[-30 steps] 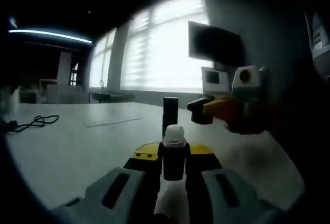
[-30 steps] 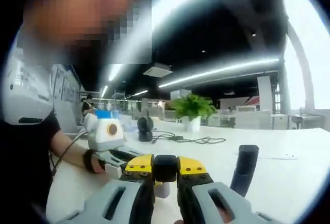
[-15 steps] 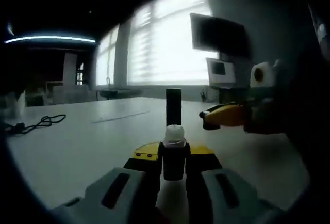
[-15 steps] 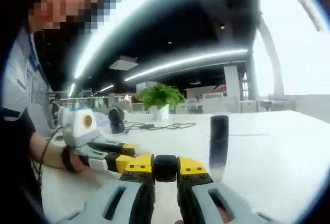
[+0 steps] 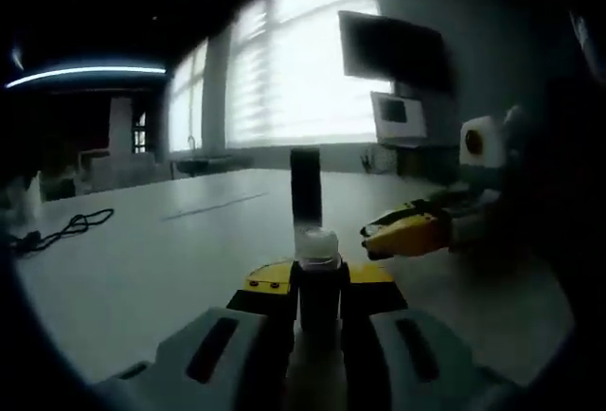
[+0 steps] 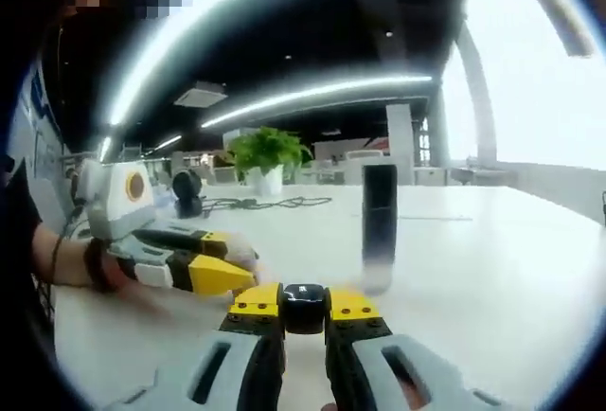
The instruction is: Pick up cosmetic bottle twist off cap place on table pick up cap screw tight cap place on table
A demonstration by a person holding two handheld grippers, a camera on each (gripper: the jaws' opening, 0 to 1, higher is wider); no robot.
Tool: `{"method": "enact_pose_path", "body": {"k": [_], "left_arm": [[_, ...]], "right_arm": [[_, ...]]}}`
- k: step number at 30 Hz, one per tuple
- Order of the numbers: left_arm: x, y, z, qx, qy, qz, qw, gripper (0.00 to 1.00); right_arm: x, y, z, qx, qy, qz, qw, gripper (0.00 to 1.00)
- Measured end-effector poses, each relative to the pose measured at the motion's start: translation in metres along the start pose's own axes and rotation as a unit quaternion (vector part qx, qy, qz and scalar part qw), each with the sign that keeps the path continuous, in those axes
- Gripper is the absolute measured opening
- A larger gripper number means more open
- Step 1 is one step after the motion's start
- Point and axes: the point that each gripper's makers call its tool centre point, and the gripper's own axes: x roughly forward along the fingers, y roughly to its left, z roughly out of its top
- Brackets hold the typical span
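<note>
My left gripper [image 5: 319,290] is shut on the cosmetic bottle [image 5: 319,274], a dark body with a pale threaded neck and no cap, held upright above the white table [image 5: 142,269]. The right gripper [image 5: 381,233] comes into the left gripper view from the right, low over the table, its yellow tips pointing left. In the right gripper view, my right gripper [image 6: 304,305] is shut on the small black cap [image 6: 304,303]. There the left gripper [image 6: 227,276] reaches in from the left, held by a hand.
A tall dark bottle [image 5: 305,188] [image 6: 379,212] stands on the table beyond both grippers. A black cable [image 5: 62,229] lies at the far left. A potted plant [image 6: 266,157] and cables [image 6: 256,205] sit at the far edge. A person's arm [image 6: 57,259] is at left.
The right gripper, still holding the cap, has drawn away from the bottle's neck and sunk lower toward the table. The left gripper keeps the bottle in place.
</note>
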Motion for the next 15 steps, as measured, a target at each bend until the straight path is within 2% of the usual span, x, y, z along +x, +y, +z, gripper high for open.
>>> {"method": "enact_pose_path", "body": {"k": [5,12,15], "left_arm": [[0.0009,0.0032,-0.0003,0.0,-0.001,0.001,1.0,0.08],[0.0025,0.0063,-0.0001,0.008,-0.001,-0.001,1.0,0.08],[0.005,0.0068,-0.0005,0.003,-0.001,-0.004,1.0,0.15]], "right_arm": [[0.0018,-0.0013,-0.0015,0.006,0.005,-0.001,1.0,0.1],[0.0049,0.0006,-0.0072,-0.014,0.021,0.001,0.9997,0.1],[0.0055,0.0009,-0.0087,-0.02,0.026,0.0,0.9995,0.1]]}}
